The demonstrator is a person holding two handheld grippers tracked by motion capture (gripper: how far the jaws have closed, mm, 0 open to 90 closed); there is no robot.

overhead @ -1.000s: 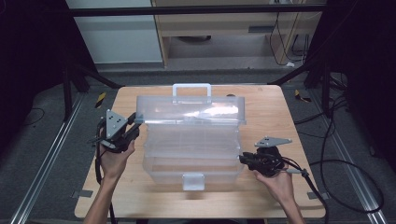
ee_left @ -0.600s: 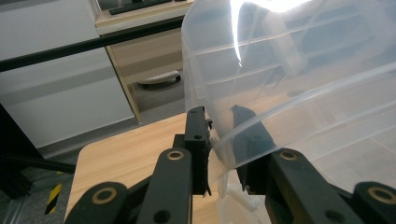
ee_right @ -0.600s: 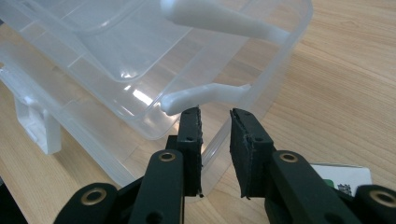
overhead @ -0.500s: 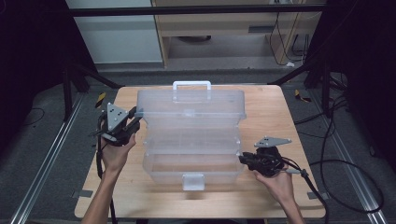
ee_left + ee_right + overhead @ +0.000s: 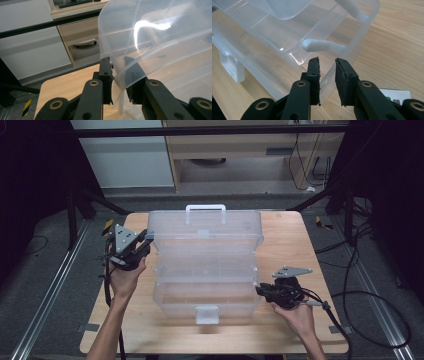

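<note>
A clear plastic toolbox (image 5: 205,285) stands mid-table, its white latch (image 5: 206,314) at the near side. Its lid (image 5: 205,232), with a white handle (image 5: 205,211), is raised and tilted toward the far side. My left gripper (image 5: 146,244) is shut on the lid's left edge; the thin clear rim (image 5: 118,80) runs between the jaws of the left gripper (image 5: 117,62). My right gripper (image 5: 260,291) sits at the box's near right corner. In the right gripper view, the right gripper (image 5: 327,61) pinches the box's wall (image 5: 324,81). A white link arm (image 5: 322,46) lies just inside.
The wooden table (image 5: 300,240) has bare room right of the box and along its near edge. A small printed card (image 5: 397,96) lies by my right gripper. Cables (image 5: 370,320) trail on the floor at the right. A cabinet (image 5: 235,155) stands beyond the table.
The lid has swung further open toward the far side, and my left gripper moved up and back with it. The right gripper and the box base stayed still.
</note>
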